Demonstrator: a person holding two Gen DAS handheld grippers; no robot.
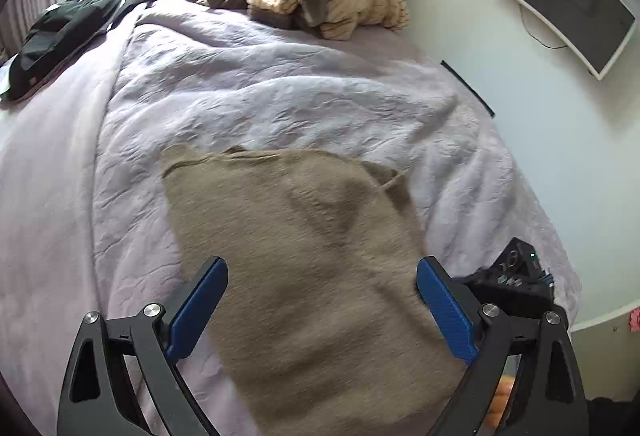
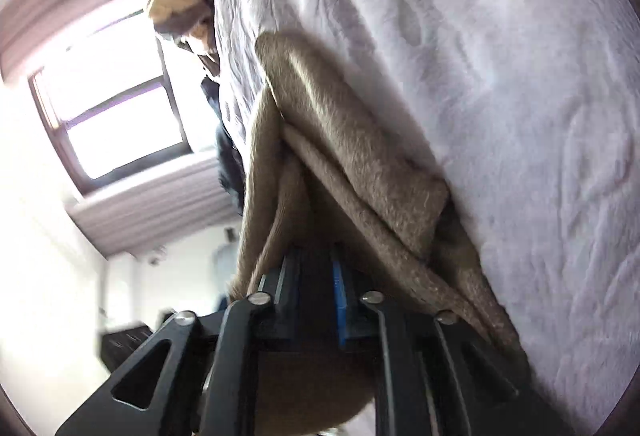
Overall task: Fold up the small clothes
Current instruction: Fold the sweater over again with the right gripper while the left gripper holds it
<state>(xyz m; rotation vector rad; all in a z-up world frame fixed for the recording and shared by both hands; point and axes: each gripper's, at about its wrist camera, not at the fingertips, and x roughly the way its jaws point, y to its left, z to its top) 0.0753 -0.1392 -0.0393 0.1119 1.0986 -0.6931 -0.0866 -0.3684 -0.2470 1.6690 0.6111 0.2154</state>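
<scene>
Hovering over the taupe knit on the bedspread, my left gripper has fingers wide apart, nothing btwn them. Right gripper: fingers nearly together; knit folds at tips, grip can't be confirmed.

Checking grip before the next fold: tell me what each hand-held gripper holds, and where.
Left hand-held gripper: nothing, open above the brown garment. Right: unclear.

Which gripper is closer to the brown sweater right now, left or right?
Right. The right gripper has its jaws in among the folds of the brown sweater, fabric against them. The left gripper hovers above it, jaws wide open and not touching.
</scene>
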